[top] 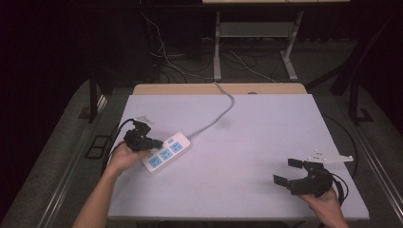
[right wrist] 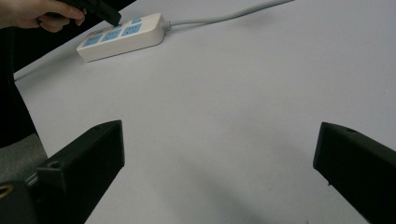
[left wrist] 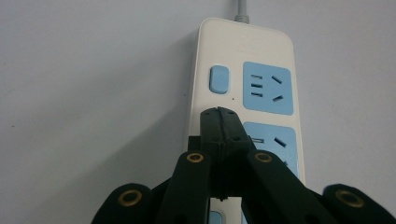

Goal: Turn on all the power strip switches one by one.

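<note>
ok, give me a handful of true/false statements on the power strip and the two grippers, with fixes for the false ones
1. The left gripper has its jaws shut, tips over the power strip. True.
2. The right gripper is shut on the strip's cable. False: its jaws stand wide open over bare table, far from the grey cable.
3. A plug sits in one of the strip's blue sockets. False: the sockets that show are empty.
4. The left gripper's tips are just below the blue switch in the left gripper view. True.
5. The strip lies at the table's right edge. False: in the high view it lies at the left, by the left hand.
</note>
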Motion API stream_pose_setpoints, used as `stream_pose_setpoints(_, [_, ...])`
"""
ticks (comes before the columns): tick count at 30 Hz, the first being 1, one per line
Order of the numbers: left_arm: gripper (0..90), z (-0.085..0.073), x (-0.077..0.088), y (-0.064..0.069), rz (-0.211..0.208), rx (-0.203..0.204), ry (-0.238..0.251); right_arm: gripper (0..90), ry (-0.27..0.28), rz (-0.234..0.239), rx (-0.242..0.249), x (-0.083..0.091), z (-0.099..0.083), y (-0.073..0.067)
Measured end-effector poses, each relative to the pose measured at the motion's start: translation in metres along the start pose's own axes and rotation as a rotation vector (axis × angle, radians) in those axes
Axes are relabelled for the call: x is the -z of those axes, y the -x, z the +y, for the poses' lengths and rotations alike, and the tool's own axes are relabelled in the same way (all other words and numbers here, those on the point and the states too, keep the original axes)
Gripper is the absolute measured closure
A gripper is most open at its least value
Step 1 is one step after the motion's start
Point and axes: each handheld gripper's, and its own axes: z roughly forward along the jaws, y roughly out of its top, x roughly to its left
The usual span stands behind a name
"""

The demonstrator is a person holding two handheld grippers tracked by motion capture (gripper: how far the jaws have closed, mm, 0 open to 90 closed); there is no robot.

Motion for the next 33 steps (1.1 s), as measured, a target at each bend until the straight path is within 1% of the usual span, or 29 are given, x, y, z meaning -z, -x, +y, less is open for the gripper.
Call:
stream_pose_setpoints(2, [89.8,0.000,-0.001,-0.001,0.000,0.003,-0.001,2.0,0.002,0.000,0.003,0.000,0.000,0.000])
stream_pose_setpoints(4, [90.0,0.000,-0.001,0.000,0.008,-0.004,-0.003,2.0,0.002,0.000,0.002,0.000,0.000,-0.001])
stream_pose_setpoints(7, [90.0,0.002,-0.002,0.002,0.020,-0.006,-0.017,2.0,0.002,0.000,0.002,0.000,0.000,-0.001])
stream_pose_setpoints(10, [90.0,0.002,-0.002,0.002,0.023,0.018,-0.022,2.0,0.008,-0.003,0.004,0.001,0.000,-0.001])
stream_pose_setpoints(15, [90.0,0.002,-0.003,0.005,0.043,0.008,-0.021,2.0,0.021,-0.003,0.005,0.002,0.001,-0.001])
stream_pose_setpoints(19, [90.0,0.002,-0.002,0.004,0.034,0.019,-0.022,2.0,0.019,-0.003,0.005,0.003,0.000,0.000])
stream_pose_setpoints(21, [89.9,0.001,-0.002,0.004,0.032,0.017,-0.019,2.0,0.018,-0.001,0.001,0.003,0.000,0.000])
stream_pose_setpoints(22, [89.9,0.001,-0.002,0.002,0.023,0.018,-0.016,2.0,0.017,-0.002,0.000,0.003,0.000,0.000])
stream_pose_setpoints(24, [89.8,-0.002,-0.002,0.001,0.016,0.038,0.002,2.0,0.019,-0.003,-0.002,0.003,0.000,0.001])
stream_pose_setpoints(28, [89.7,-0.007,-0.001,0.001,0.013,0.057,0.039,2.0,0.017,-0.005,-0.007,0.003,0.000,0.001])
stream_pose_setpoints(29, [89.7,-0.007,-0.001,0.000,0.007,0.064,0.054,2.0,0.017,-0.005,-0.006,0.002,0.000,0.001])
stream_pose_setpoints(33, [89.7,-0.008,-0.002,0.002,0.001,0.062,0.067,2.0,0.018,-0.005,-0.007,0.003,0.000,0.001])
